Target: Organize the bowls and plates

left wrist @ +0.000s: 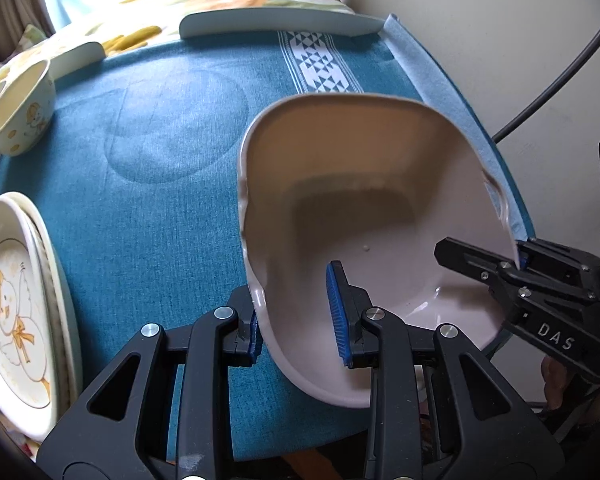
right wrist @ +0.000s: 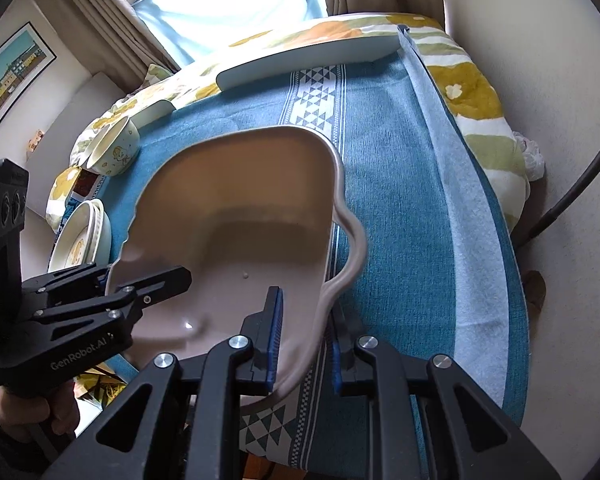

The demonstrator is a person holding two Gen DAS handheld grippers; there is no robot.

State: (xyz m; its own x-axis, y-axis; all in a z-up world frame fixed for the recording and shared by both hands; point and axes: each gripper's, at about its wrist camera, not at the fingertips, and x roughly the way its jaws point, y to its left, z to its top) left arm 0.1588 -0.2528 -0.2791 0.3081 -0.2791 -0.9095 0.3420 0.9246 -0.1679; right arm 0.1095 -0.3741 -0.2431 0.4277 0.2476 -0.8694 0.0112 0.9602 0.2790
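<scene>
I hold a large beige dish (left wrist: 364, 184) with a wavy rim between my two claws, tilted so that its hollow faces both cameras above the blue cloth (left wrist: 152, 152) that covers the desk. My left claw (left wrist: 298, 320) straddles the dish's left rim, one blue-padded finger inside the hollow and the other outside the wall; the gap between the pads looks wider than the wall, so I cannot tell whether it is truly pinching. My right claw (right wrist: 304, 340) does the same on the opposite rim, with the wavy edge running between its fingers, and there too I cannot tell how tight the grip is. Far to the left, near the back edge of the cloth, a small cream bowl (left wrist: 20, 114) with a yellow cartoon print sits on the cloth. At the near left edge lies a stack of cream plates (left wrist: 16, 300), the top one printed with a duck. A patterned white band (left wrist: 320, 64) crosses the cloth beyond the dish.
</scene>
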